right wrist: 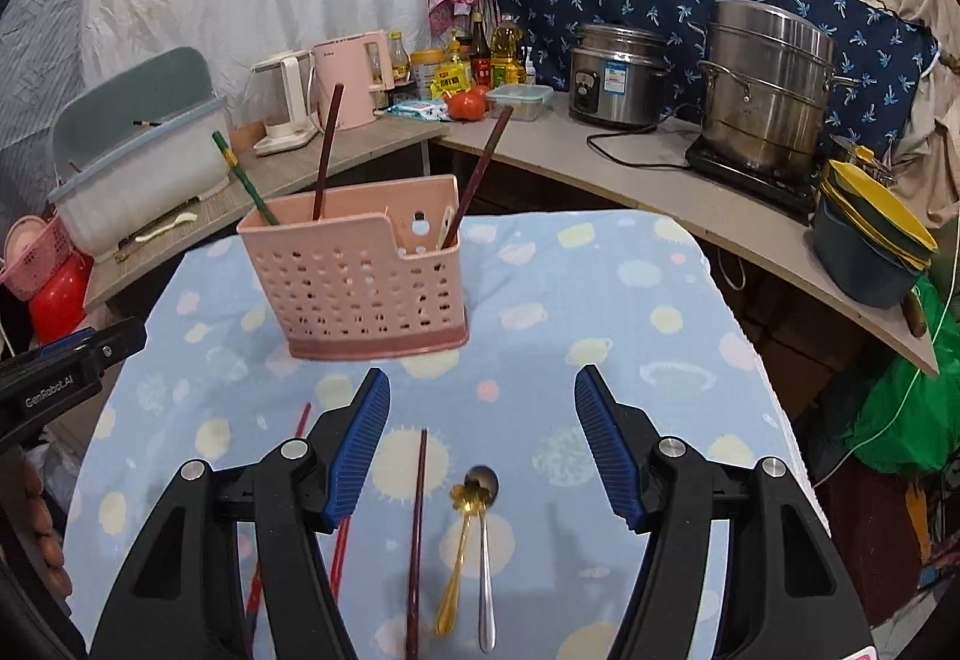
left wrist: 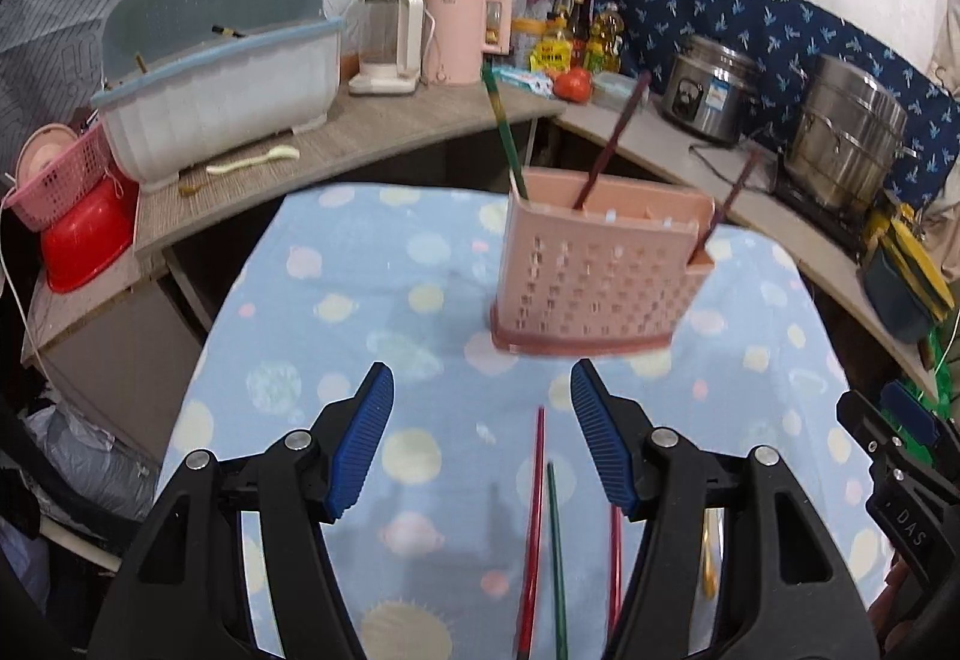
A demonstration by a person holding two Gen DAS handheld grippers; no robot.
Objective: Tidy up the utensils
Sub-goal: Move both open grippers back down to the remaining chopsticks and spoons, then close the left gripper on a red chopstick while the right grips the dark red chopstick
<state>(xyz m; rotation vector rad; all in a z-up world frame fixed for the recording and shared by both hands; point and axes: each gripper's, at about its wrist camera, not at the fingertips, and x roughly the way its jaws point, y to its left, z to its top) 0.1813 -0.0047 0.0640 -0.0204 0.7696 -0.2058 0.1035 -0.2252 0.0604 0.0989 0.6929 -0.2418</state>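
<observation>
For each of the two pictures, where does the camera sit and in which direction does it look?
Left wrist view: sits on the left gripper, looks forward and down at the pink holder and a red chopstick; own open fingers show, the right gripper at the edge.
Right wrist view: sits on the right gripper, looks forward and down at a dark chopstick and two spoons; the left gripper shows at left.
Shared: holder, blue cloth, counter.
</observation>
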